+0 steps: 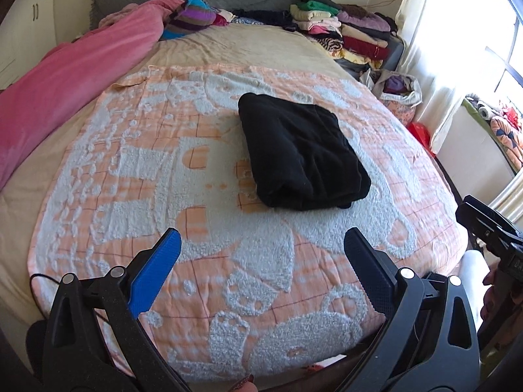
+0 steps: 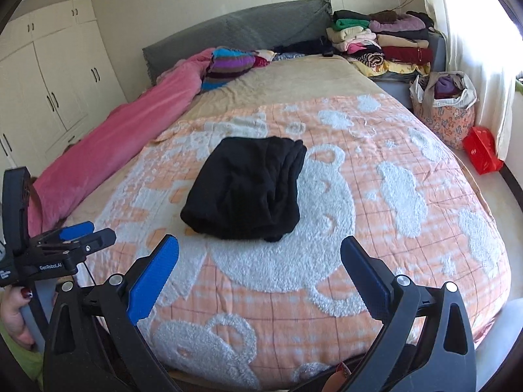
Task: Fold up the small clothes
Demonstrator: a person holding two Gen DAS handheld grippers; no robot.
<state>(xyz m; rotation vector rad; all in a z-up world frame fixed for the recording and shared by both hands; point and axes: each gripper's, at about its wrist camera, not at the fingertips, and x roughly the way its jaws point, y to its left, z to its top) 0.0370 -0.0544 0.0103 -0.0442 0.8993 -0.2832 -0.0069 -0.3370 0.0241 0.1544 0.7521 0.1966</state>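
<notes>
A black garment [image 1: 300, 153] [image 2: 248, 189] lies folded into a thick rectangle in the middle of the orange-and-white patterned blanket [image 1: 196, 196] [image 2: 376, 228] on the bed. My left gripper [image 1: 261, 243] hovers open over the blanket's near edge, a short way in front of the garment, with nothing between its fingers. My right gripper [image 2: 260, 246] is also open and empty, just short of the garment's near edge. Each gripper shows in the other's view: the right gripper [image 1: 470, 212] at the far right, the left gripper [image 2: 98, 232] at the far left, held by a hand [image 2: 16, 313].
A pink quilt [image 1: 65, 78] [image 2: 130, 137] runs along the bed's left side, with a striped cushion [image 2: 228, 65] by the grey headboard [image 2: 245, 29]. Stacks of folded clothes [image 1: 346, 29] [image 2: 382, 42] sit at the back right. A floral bag [image 2: 444, 111] and red bag [image 2: 480, 150] stand beside the bed.
</notes>
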